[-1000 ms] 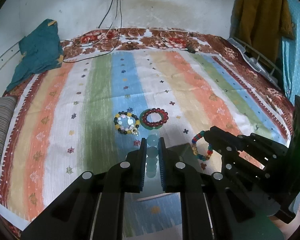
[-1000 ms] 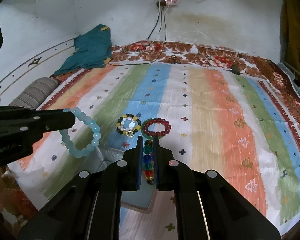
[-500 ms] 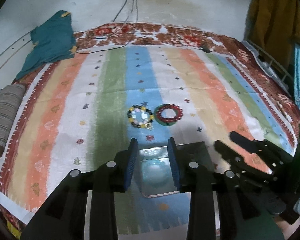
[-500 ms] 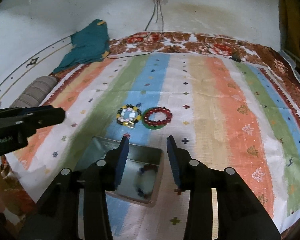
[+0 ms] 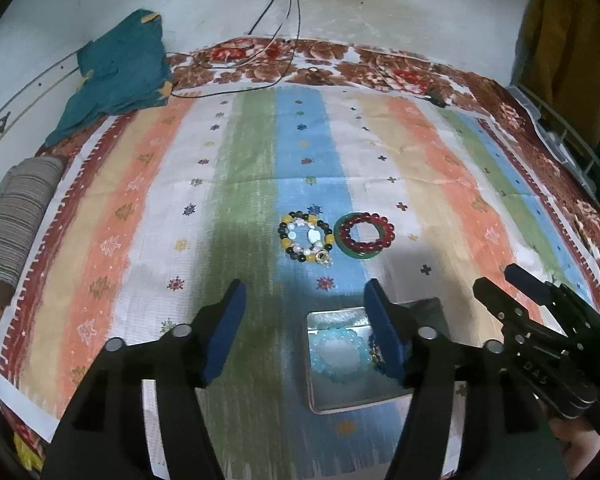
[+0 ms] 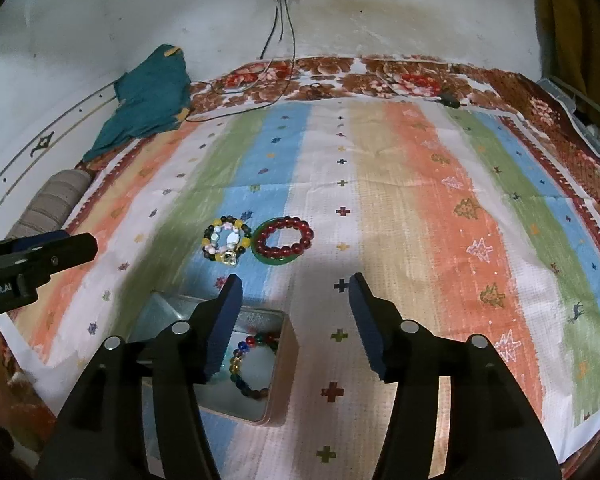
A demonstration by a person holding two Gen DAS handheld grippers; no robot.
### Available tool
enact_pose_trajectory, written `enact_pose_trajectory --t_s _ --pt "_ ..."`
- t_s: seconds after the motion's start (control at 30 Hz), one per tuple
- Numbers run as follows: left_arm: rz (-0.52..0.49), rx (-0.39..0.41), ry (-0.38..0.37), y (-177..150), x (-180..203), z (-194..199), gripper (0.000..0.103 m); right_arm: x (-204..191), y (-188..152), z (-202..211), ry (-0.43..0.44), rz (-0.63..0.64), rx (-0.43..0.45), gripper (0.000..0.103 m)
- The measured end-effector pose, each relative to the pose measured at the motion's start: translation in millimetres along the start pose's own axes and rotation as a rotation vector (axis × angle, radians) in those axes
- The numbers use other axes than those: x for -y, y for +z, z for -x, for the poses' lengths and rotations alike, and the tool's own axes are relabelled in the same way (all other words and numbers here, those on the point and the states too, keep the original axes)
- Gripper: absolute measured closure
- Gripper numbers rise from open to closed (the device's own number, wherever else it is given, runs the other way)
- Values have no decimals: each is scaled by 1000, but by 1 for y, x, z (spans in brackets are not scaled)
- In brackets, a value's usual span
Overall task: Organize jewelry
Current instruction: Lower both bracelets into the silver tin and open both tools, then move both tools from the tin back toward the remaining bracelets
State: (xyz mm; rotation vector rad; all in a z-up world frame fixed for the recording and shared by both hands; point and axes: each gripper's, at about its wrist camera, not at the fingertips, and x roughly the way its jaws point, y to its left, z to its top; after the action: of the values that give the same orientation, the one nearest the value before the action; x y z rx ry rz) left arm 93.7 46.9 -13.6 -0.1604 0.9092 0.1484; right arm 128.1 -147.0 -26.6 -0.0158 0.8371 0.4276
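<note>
A metal tin lies on the striped cloth. Inside it lie a light blue bead bracelet and a multicoloured bead bracelet, partly hidden behind my fingers. Beyond the tin lie a yellow, black and white bead bracelet and a red bead bracelet resting on a green bangle. My left gripper is open and empty above the tin. My right gripper is open and empty above the tin's right side.
A striped cloth covers a floral blanket. A teal garment and a striped bolster lie at the left. Black cables run along the far edge by the wall. The right gripper's body shows at the left view's right.
Both grippers opened wide and let go of their bracelets. The light blue and the multicoloured bracelets now lie in the tin. Both grippers drew back a little.
</note>
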Motion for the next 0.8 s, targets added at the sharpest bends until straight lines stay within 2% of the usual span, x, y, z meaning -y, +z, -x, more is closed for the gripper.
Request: enact_pose_trajectory --t_s 0.37,0.43,0.53,0.8 --pt "-12 8 25 10 1 -10 22 2 11 -6 -6 6 12 30" --pt "4 2 7 13 -2 -13 19 3 14 -8 -3 5 12 28" --pt "61 -22 -34 17 -12 -19 19 5 20 -11 21 -4 -2 28" --pt "57 -35 22 25 -20 -34 19 7 27 -21 16 -4 -10 20"
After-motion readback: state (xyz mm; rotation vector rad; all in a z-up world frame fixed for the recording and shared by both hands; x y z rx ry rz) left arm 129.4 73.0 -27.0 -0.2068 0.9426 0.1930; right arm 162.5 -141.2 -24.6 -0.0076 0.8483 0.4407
